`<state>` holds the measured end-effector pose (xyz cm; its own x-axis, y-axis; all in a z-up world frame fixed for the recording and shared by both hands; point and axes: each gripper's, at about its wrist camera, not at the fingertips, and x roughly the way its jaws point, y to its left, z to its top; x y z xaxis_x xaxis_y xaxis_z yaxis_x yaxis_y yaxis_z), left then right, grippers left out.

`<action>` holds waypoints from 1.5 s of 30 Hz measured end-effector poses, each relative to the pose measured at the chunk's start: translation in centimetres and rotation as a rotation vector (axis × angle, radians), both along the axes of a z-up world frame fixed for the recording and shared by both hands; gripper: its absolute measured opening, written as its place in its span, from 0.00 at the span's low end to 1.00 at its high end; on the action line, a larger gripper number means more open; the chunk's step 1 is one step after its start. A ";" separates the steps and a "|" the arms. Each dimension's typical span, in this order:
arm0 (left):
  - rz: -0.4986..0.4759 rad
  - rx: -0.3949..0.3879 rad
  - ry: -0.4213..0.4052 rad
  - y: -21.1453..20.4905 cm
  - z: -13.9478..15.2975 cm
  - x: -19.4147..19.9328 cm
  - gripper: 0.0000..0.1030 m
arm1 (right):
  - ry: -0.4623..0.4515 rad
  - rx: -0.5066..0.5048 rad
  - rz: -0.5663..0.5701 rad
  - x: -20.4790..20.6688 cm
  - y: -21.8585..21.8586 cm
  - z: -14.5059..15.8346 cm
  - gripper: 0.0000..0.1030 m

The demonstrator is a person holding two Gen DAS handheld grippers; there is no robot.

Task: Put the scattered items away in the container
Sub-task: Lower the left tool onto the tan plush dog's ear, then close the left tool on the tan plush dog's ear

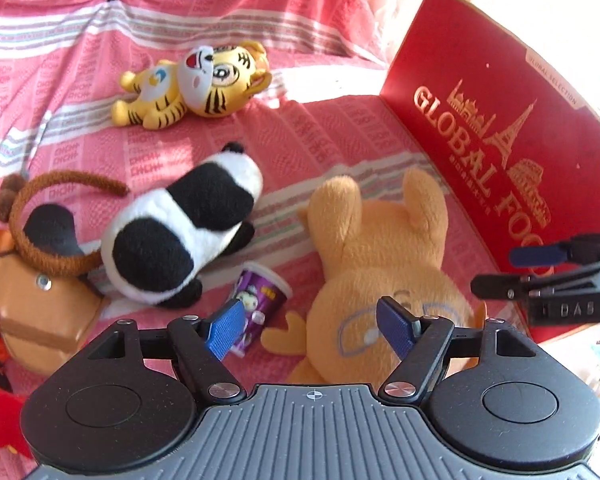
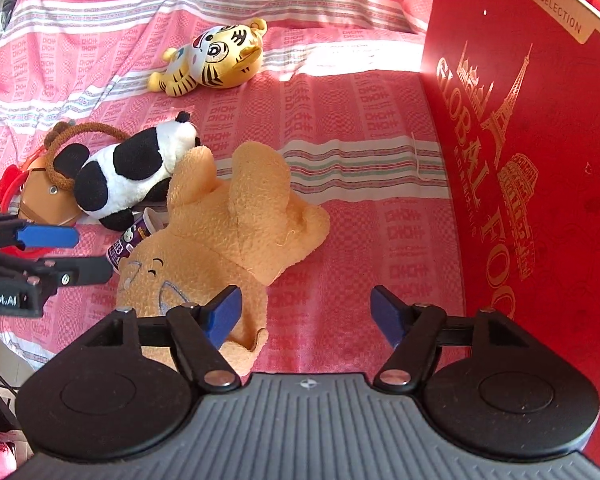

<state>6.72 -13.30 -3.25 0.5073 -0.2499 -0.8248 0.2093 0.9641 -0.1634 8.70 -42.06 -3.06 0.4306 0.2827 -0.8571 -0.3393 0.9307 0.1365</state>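
Note:
Several soft toys lie on a pink cloth. An orange bear [image 1: 384, 256] [image 2: 228, 220] lies face up in the middle. A black-and-white panda [image 1: 180, 224] [image 2: 132, 168] lies left of it, with a small purple cup [image 1: 258, 300] [image 2: 134, 240] between them. A yellow tiger [image 1: 196, 84] [image 2: 216, 58] lies farther back. A tan horse toy [image 1: 36, 300] [image 2: 44, 192] sits at the far left. The red box [image 1: 500, 128] [image 2: 532, 152] stands at the right. My left gripper [image 1: 314, 330] is open over the bear's head. My right gripper [image 2: 306, 312] is open and empty beside the bear.
The pink striped cloth [image 1: 320, 128] [image 2: 360, 128] covers the whole surface and rises in folds at the back. A red toy [image 2: 8, 184] lies beside the horse. Bright sunlight falls near the box. The right gripper also shows in the left wrist view [image 1: 540, 268].

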 end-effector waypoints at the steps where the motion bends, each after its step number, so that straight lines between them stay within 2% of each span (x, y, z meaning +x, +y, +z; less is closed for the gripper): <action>1: -0.008 0.012 -0.015 -0.6 0.2 0.7 0.81 | 0.004 0.007 -0.009 0.1 0.0 0.1 0.70; 5: -0.026 0.053 -0.046 -2.7 0.2 3.7 0.81 | -0.003 0.003 -0.028 0.5 0.5 0.3 0.70; 10: -0.033 0.050 -0.001 -3.9 -1.3 6.6 0.81 | -0.010 0.012 -0.030 1.5 1.5 0.4 0.70; 12: -0.037 0.075 0.014 -4.5 -2.1 7.4 0.81 | -0.016 0.022 -0.018 1.9 1.8 0.6 0.70; 14: -0.034 0.077 0.031 -4.8 -2.7 7.8 0.74 | -0.026 0.026 -0.004 2.2 2.1 0.7 0.70; 15: -0.041 0.055 0.038 -4.8 -2.8 7.9 0.50 | -0.031 0.026 0.002 2.3 2.1 0.8 0.71; 16: -0.046 0.042 0.046 -4.8 -2.7 8.0 0.34 | -0.033 0.025 0.006 2.5 2.1 0.8 0.71; 21: -0.054 0.089 0.030 -5.6 -2.5 7.7 0.33 | -0.031 0.055 0.008 3.7 1.3 0.7 0.71; 27: -0.031 0.106 0.047 -6.1 -2.5 8.0 0.35 | -0.012 0.137 0.039 5.0 1.0 0.1 0.70; 35: 0.015 0.120 0.062 -5.3 -2.8 8.0 0.40 | -0.036 0.160 0.109 5.4 1.6 -1.1 0.69; 38: -0.003 0.113 0.073 -4.8 -2.9 8.2 0.40 | -0.038 0.157 0.110 5.3 2.1 -1.0 0.69; 39: -0.014 0.110 0.076 -4.7 -3.0 8.4 0.41 | -0.039 0.153 0.110 5.3 2.2 -1.0 0.69; 40: -0.026 0.103 0.079 -4.6 -3.0 8.5 0.48 | -0.040 0.144 0.108 5.2 2.5 -0.8 0.69; 44: -0.085 0.081 0.080 -4.1 -3.2 8.9 0.53 | -0.067 0.093 0.097 4.1 3.1 0.0 0.69; 45: -0.100 0.083 0.079 -4.0 -3.2 9.0 0.58 | -0.068 0.084 0.098 3.8 3.2 0.1 0.69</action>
<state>15.73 -17.31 -6.45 0.4162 -0.2250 -0.8810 0.2950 0.9499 -0.1032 12.46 -38.90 -2.97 0.4537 0.3958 -0.7985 -0.4387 0.8791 0.1864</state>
